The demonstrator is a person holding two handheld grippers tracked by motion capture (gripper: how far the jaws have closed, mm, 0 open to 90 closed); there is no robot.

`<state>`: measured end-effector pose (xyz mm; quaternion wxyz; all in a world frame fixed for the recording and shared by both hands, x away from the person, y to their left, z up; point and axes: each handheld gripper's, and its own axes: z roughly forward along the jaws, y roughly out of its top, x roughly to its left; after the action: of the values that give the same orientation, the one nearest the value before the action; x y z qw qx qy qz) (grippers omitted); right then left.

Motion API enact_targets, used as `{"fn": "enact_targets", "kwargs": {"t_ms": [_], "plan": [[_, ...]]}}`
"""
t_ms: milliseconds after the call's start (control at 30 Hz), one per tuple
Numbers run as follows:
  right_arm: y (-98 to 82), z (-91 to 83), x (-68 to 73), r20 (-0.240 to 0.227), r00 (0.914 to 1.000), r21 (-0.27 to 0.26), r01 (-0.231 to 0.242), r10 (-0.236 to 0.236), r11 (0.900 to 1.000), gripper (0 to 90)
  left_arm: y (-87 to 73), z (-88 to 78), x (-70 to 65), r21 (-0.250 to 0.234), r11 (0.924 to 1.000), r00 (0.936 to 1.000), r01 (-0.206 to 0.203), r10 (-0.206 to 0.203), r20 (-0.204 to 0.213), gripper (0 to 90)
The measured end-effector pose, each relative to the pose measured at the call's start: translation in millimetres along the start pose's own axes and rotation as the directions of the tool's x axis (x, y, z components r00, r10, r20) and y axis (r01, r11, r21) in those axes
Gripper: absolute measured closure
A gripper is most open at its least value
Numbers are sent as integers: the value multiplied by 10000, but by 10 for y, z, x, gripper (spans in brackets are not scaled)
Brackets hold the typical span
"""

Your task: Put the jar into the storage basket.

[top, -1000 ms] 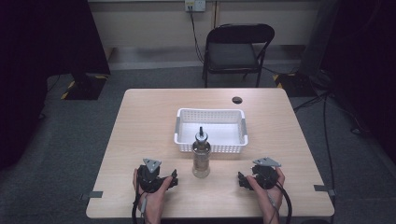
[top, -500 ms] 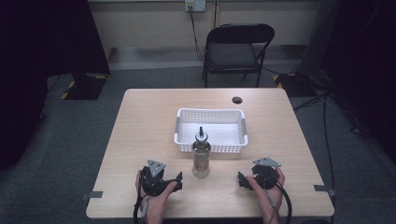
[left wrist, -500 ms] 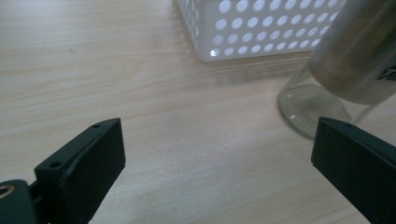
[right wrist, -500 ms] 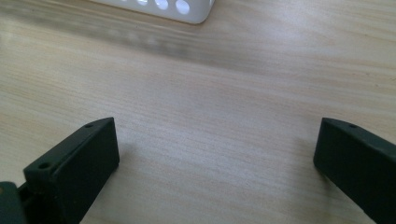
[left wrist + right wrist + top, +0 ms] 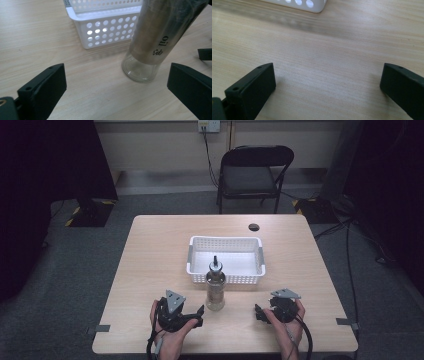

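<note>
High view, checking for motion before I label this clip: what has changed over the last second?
The left gripper has edged rightward toward the oil bottle, jaws open, not touching it. The right gripper, the bottle and the white basket stayed put; nothing was gripped or released.

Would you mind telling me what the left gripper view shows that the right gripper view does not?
The left gripper view has the glass oil bottle standing on the table ahead of its open jaws, toward the right one, plus a full corner of the white basket. The right gripper view has bare wood between its open jaws. Both share the wooden table and some of the basket's perforated wall.
</note>
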<state>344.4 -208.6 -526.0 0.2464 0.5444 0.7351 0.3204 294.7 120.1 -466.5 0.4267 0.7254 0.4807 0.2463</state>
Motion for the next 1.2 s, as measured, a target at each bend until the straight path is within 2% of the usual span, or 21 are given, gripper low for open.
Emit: {"fn": "enact_targets", "kwargs": {"t_ms": [167,200,300,467,633,733,800,867,967,1200], "plan": [[0,0,0,-1,10000,-2,0,0,10000,0,37,1,-43,-130,9998,9997,-122,125,204,18],[0,0,0,0,10000,-1,0,0,10000,0,56,-4,-55,-248,9995,9990,-186,195,391,19],[0,0,0,0,10000,0,-2,2,10000,0,93,-1,-76,-441,9985,9977,-327,353,587,19],[0,0,0,-1,10000,0,-1,1,10000,0,147,7,-123,-570,9975,9961,-418,461,752,20],[0,0,0,0,10000,-1,0,0,10000,0,209,33,-173,-725,9954,9911,-619,698,1131,20],[0,0,0,-1,10000,0,-1,1,10000,0,257,49,-202,-840,9948,9874,-581,697,1423,20],[0,0,0,0,10000,0,0,0,10000,0,270,48,-211,-932,9940,9869,-565,698,1455,21],[0,0,0,0,10000,-1,0,0,10000,0,295,40,-231,-1243,9907,9872,-549,725,1423,44],[0,0,0,-2,10000,-1,1,-1,10000,0,355,75,-279,-1297,9875,9825,-895,1089,1509,46],[0,0,0,-1,10000,1,0,0,10000,0,429,192,-312,-1478,9832,9806,-1070,1289,1476,66]]}}
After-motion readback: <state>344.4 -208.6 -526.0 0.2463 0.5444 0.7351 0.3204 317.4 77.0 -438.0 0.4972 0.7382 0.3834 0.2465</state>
